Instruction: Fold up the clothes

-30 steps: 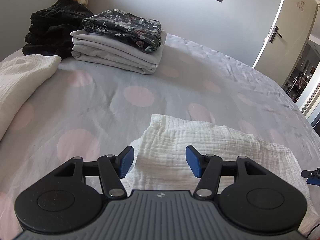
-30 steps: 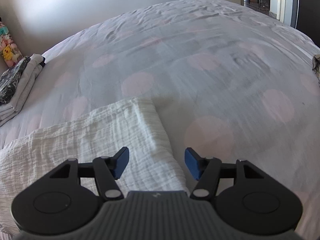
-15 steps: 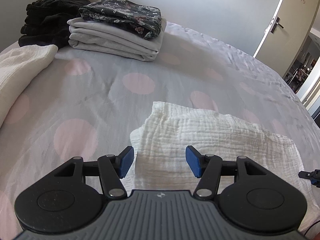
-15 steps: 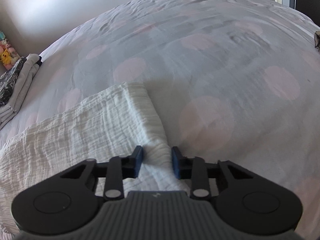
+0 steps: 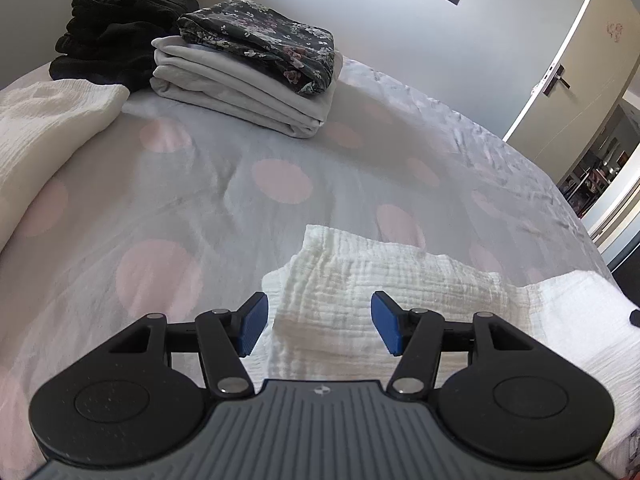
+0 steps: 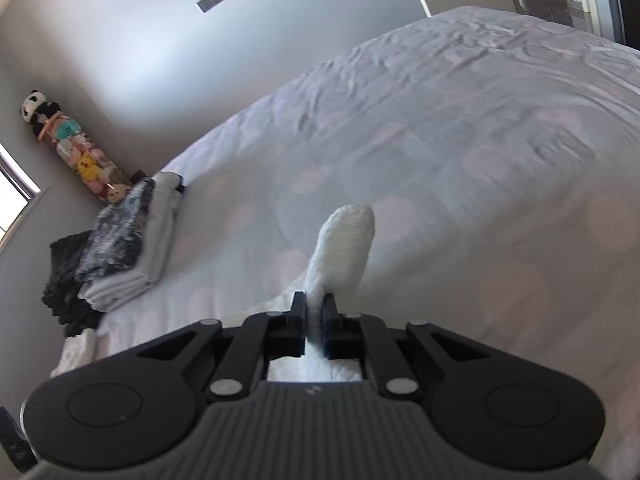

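The white crinkled muslin cloth [image 5: 400,280] lies on the grey bedspread with pale pink dots [image 5: 280,184], at the near edge of the bed, just ahead of the left tool [image 5: 316,322]. That tool hovers over the cloth's left end with its blue pads spread wide, gripping nothing. The right tool [image 6: 314,322] is clamped tight on a pinch of the same cloth, and a stubby tongue of fabric [image 6: 344,248] stands up past the pads toward 12 o'clock.

The cloth looks light, soft and limp, with a puckered weave that should give the pads good bite. It will sag and drape from any held point rather than keep a shape, so corners and edges are the sensible places to grip; a hold mid-panel would only bunch it.

In the left view its long axis runs from 9 to 3 o'clock across the bed, with a far corner peaking toward 11 o'clock.

At 11 o'clock sits a folded pile: a dark floral garment [image 5: 264,40] on grey folded fabric [image 5: 240,96], beside black clothing [image 5: 116,40].
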